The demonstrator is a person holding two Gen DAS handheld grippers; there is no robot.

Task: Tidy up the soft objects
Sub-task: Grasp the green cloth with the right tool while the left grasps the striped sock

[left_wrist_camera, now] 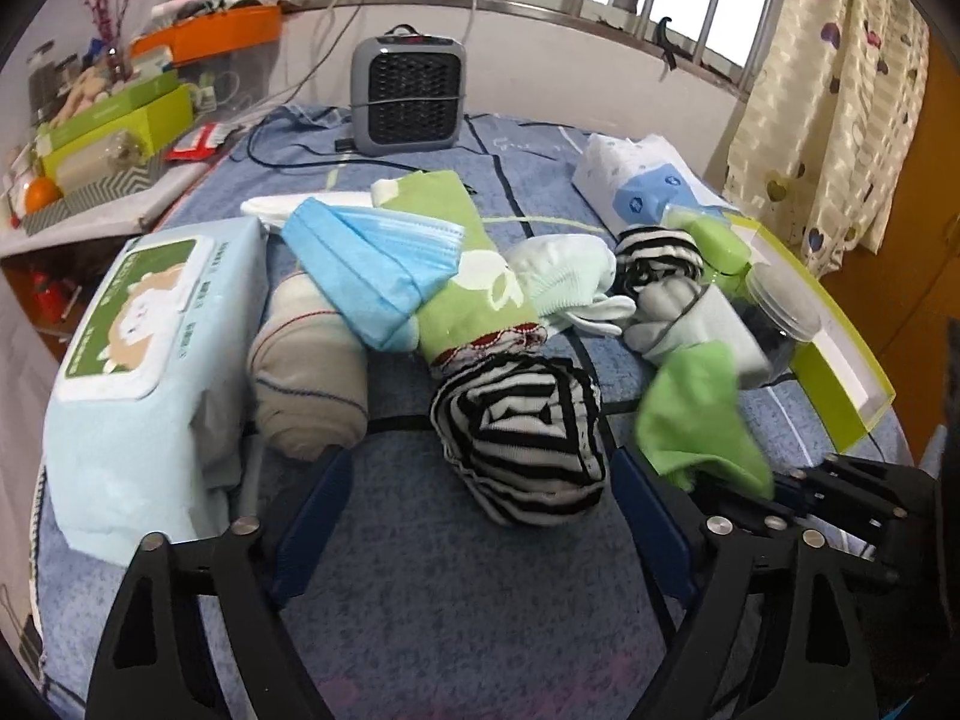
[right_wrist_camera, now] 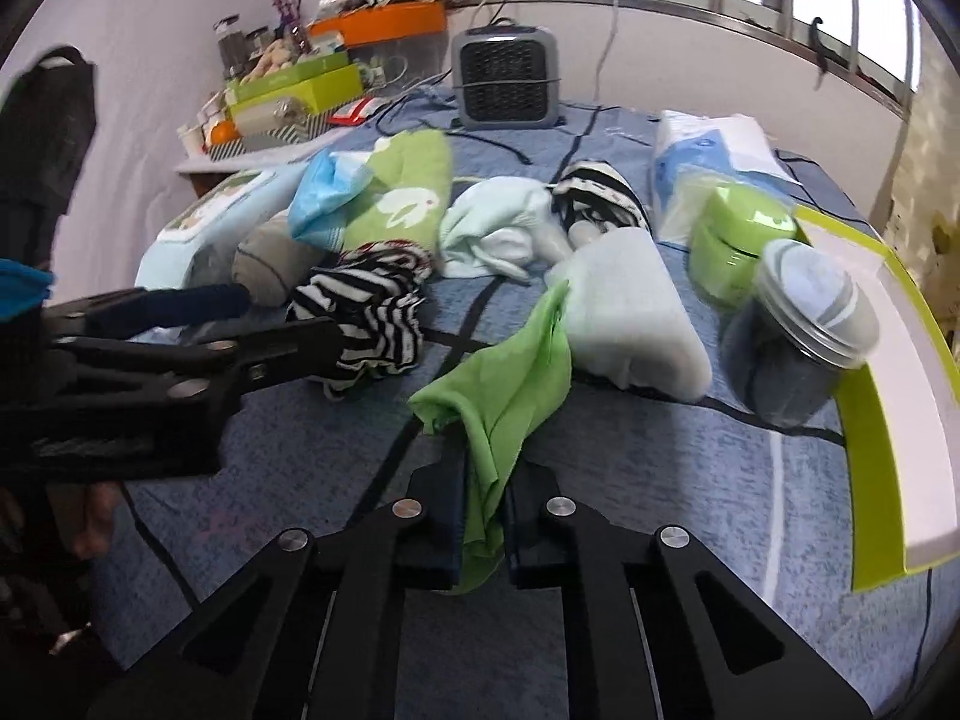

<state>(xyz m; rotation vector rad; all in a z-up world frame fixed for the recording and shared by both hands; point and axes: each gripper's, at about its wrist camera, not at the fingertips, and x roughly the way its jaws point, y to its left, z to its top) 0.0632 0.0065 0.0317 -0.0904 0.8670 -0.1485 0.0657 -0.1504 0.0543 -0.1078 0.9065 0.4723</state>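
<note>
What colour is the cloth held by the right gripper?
Bright green cloth, clearest in the right wrist view.

1. Bedsheet (left_wrist_camera: 420,588): mottled blue with dark lines.
2. Cloth (right_wrist_camera: 504,396) in the right gripper (right_wrist_camera: 483,516): plain bright green.
3. Rolled sock (left_wrist_camera: 522,438): black and white stripes.
4. Second striped sock (right_wrist_camera: 600,195): black and white too.
5. Mask (left_wrist_camera: 372,264): light blue.
6. Towel (left_wrist_camera: 462,258): green with white rabbit shapes, red-and-white trim at one end.
7. Wipes pack (left_wrist_camera: 138,372): pale blue, green label with a cartoon animal.
8. Beige sock (left_wrist_camera: 306,372): thin red and blue stripes.
9. Heater (left_wrist_camera: 408,96): grey with black grille.
10. Tray (right_wrist_camera: 888,420): lime green outside, white inside.
11. Curtain (left_wrist_camera: 828,102): cream with purple hearts.
12. Both grippers: black frames, dark blue fingers (left_wrist_camera: 318,516).
</note>
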